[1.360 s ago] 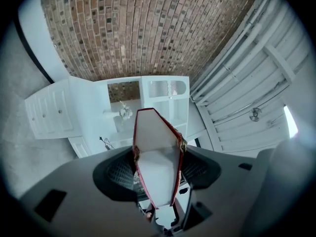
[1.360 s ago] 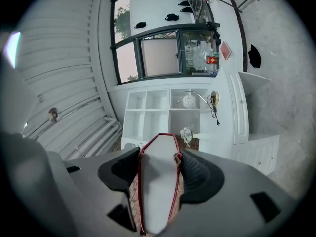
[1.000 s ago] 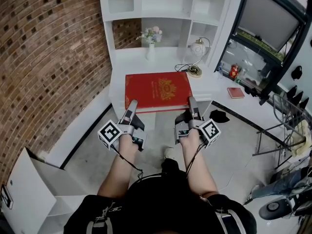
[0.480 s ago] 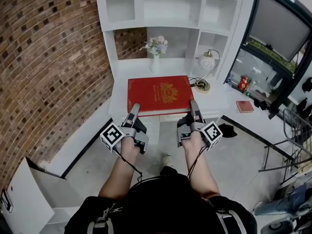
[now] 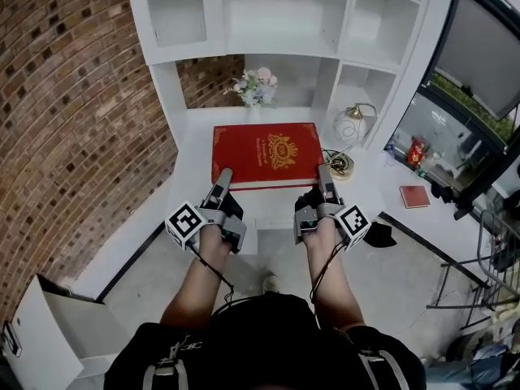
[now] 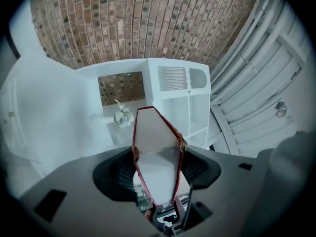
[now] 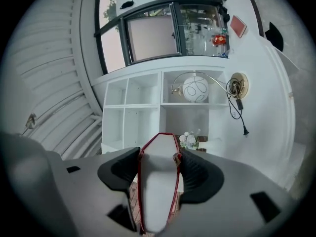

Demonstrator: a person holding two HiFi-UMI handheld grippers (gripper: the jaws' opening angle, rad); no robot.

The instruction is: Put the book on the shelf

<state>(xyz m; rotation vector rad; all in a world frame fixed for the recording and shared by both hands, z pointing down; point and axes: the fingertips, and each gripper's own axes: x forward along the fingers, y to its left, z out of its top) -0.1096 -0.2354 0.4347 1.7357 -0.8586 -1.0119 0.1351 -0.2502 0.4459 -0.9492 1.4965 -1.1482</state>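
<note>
Setting: a corner with a brick wall on the left and a tall white shelf unit of open compartments ahead. A white counter runs below it, and a window is at the right.

Item 1, book: large, with a red cover and a gold crest, lying flat and face up. Its far edge points toward the shelf unit. From above it sits over the counter, below the open compartments. Whether it rests on the counter or hangs just above it cannot be told.

Item 2, left gripper: clamped on the near left part of the book. One jaw is above the cover and one is below, with the white page block filling the gap.

Item 3, right gripper: clamped the same way on the near right part. The paired hold at two spread points probably keeps such a wide, heavy book level and stops it sagging or twisting.

Item 4, flowers: in a white vase at the back of the counter, just beyond the book's far edge. They could be knocked if the book is pushed straight in low.

Item 5, lamp: has a round shade and a brass base, and stands to the right of the book.

Item 6, small red book: lies on the ledge by the window, well apart from the book.

Status: the book is not yet on a shelf. It likely needs lifting to a compartment.
</note>
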